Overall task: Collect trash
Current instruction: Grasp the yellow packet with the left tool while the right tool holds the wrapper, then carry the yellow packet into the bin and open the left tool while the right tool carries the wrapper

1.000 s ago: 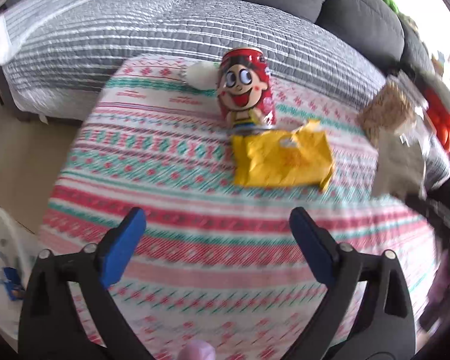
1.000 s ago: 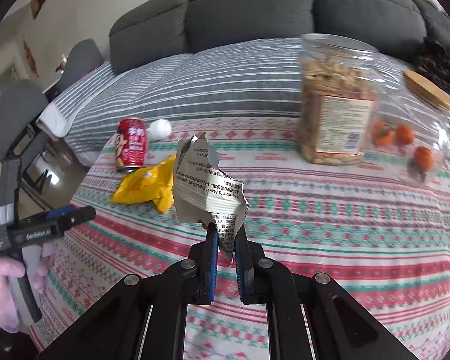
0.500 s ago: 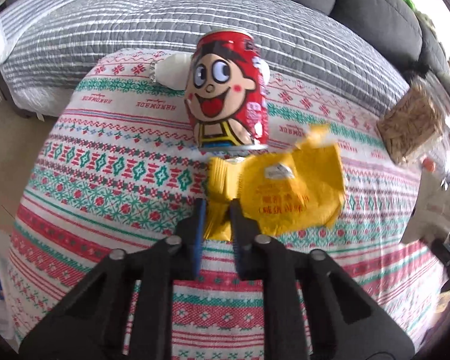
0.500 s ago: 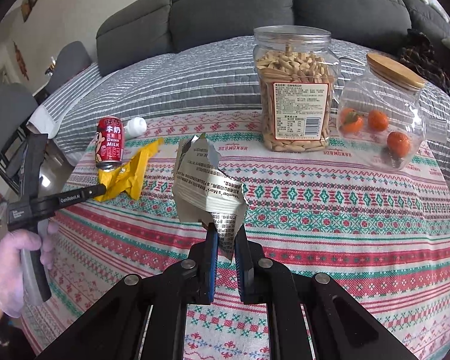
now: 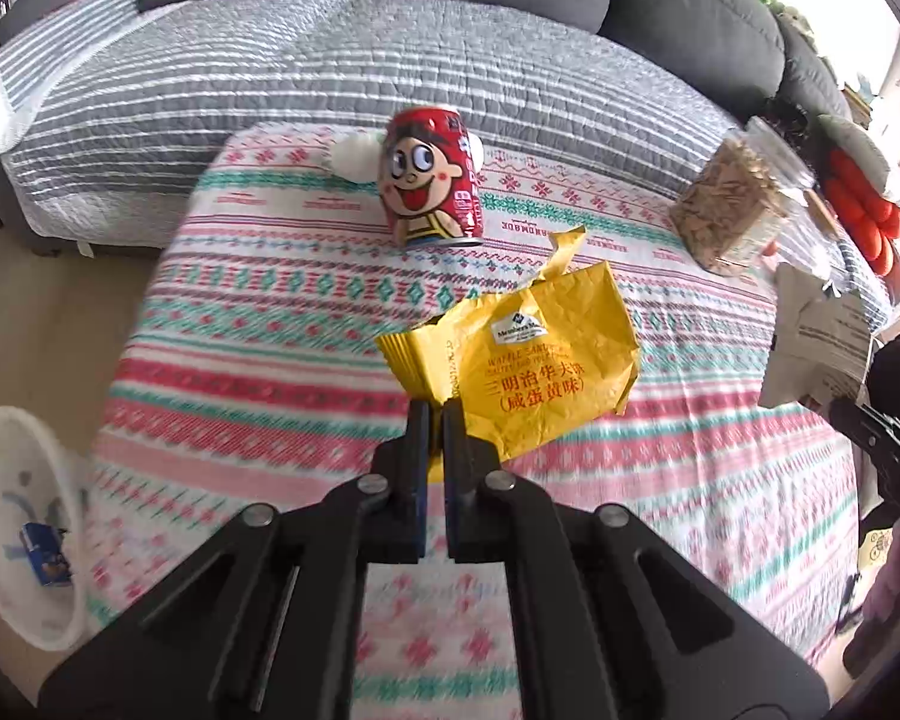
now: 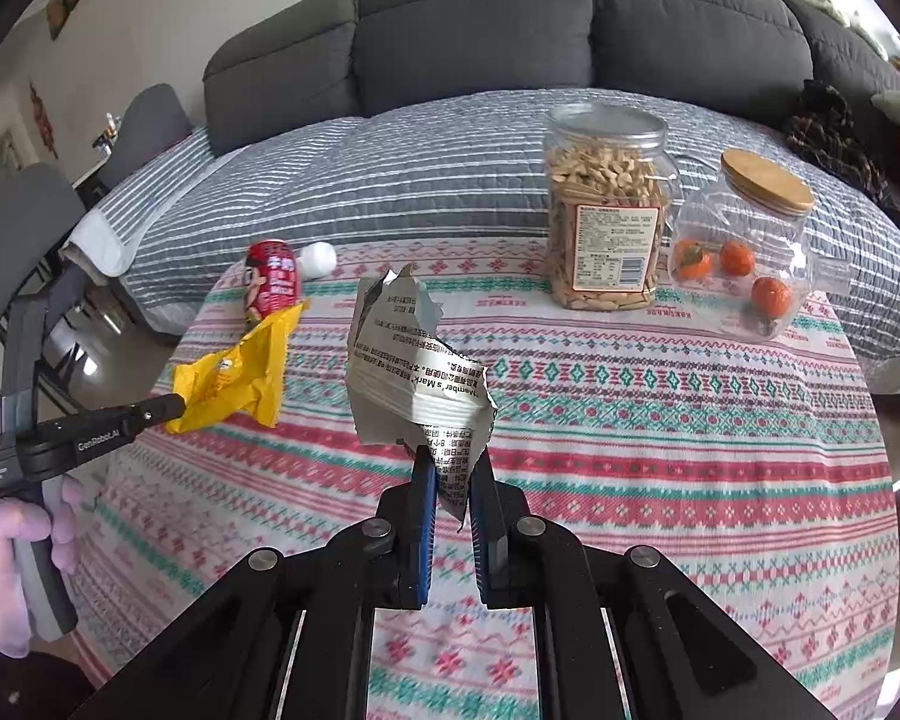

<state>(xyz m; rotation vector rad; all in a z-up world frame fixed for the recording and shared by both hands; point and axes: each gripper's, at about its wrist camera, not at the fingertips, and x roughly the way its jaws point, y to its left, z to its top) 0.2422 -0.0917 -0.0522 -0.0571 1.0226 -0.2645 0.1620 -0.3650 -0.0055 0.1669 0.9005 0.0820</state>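
Left gripper (image 5: pixel 437 414) low in the centre of its own view, fingers pinched tight on the lower left corner of the yellow wrapper (image 5: pixel 528 360). The wrapper is off the tablecloth (image 5: pixel 258 324), tilted, its torn flap pointing up toward the red can (image 5: pixel 432 177). The can stands upright just above centre, cartoon face toward the camera, a white ball-like thing (image 5: pixel 354 157) right behind it on the left. At the lower left edge, a white bin (image 5: pixel 6 438) beside the table, with a small blue carton (image 5: pixel 45 552) inside. Upper right, blurred, the snack jar (image 5: pixel 729 204).

Over to the right wrist view: right gripper (image 6: pixel 453 489) bottom centre, fingers clamped narrow on the bottom edge of a crumpled silver wrapper (image 6: pixel 414 372), printed side showing, held up in mid-frame above the cloth. In the left view that same silver wrapper shows at the right edge.

At the left of the right view, the left gripper comes in from the edge, a gloved hand (image 6: pixel 6 552) around its grip at lower left. The yellow wrapper hangs from its tip, clear of the table, with the can just above it and partly hidden by the wrapper's top flap.

Upper right of this view: the snack jar stands upright near the far edge of the table, no lid visible on it, and beside it to the right a clear jar (image 6: pixel 744 264) with a wooden lid, oranges inside. Behind everything, a grey sofa (image 6: pixel 480 30) with a striped cover (image 6: pixel 390 180) stretches across the top.
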